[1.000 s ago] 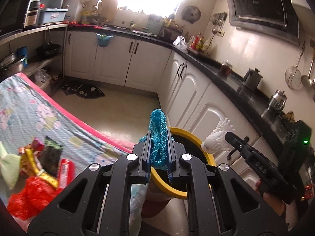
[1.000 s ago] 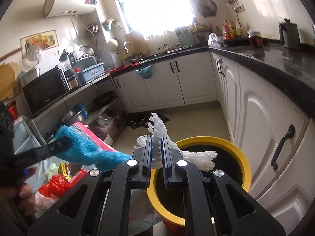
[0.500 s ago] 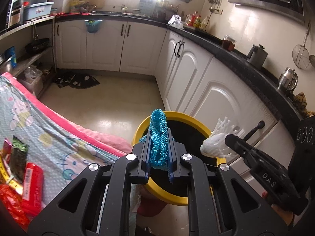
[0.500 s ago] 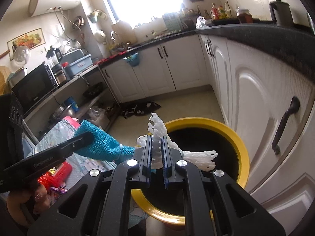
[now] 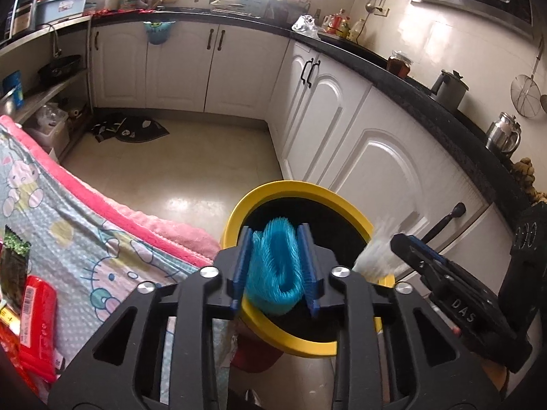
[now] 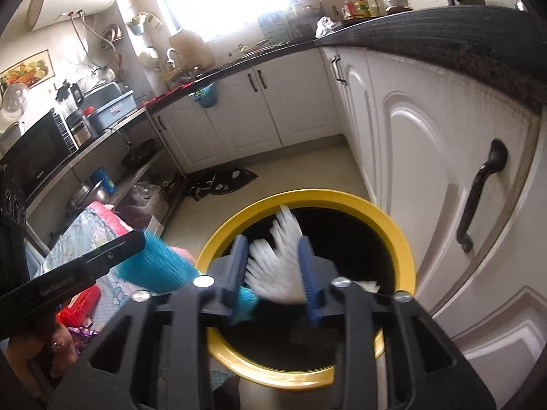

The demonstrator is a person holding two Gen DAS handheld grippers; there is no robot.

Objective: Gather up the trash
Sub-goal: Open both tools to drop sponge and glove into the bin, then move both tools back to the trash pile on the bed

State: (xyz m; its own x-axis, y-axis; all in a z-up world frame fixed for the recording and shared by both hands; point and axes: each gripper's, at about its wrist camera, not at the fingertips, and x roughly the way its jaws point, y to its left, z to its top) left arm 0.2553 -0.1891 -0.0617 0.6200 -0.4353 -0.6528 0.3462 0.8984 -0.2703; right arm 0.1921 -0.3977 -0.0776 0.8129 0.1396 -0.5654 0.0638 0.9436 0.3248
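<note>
A yellow-rimmed bin [image 5: 290, 184] with a black inside stands on the floor below both grippers. My left gripper [image 5: 275, 230] hangs over its near rim, jaws opening. A blue foam net [image 5: 275, 266] still fills the gap and touches both pads. My right gripper [image 6: 272, 241] is over the bin's mouth [image 6: 307, 194] with its jaws opening. A white foam net [image 6: 277, 266] sits blurred and loose between its pads. The left wrist view shows the right gripper [image 5: 398, 241] at right with the white net [image 5: 374, 256]. The right wrist view has the left gripper [image 6: 140, 239] with the blue net [image 6: 154, 266].
A table under a cartoon-cat blanket [image 5: 85, 239] lies at left, with red packets [image 5: 37, 314] and a dark green wrapper [image 5: 15, 256] on it. White cupboards [image 5: 376, 171] with a black door handle [image 6: 478, 188] stand close to the bin's right. A dark mat [image 5: 130, 130] lies on the floor beyond.
Both grippers came down over the bin, then their jaws parted. The blue net has swelled between the left pads. The white net has gone loose and blurred in the right one.
</note>
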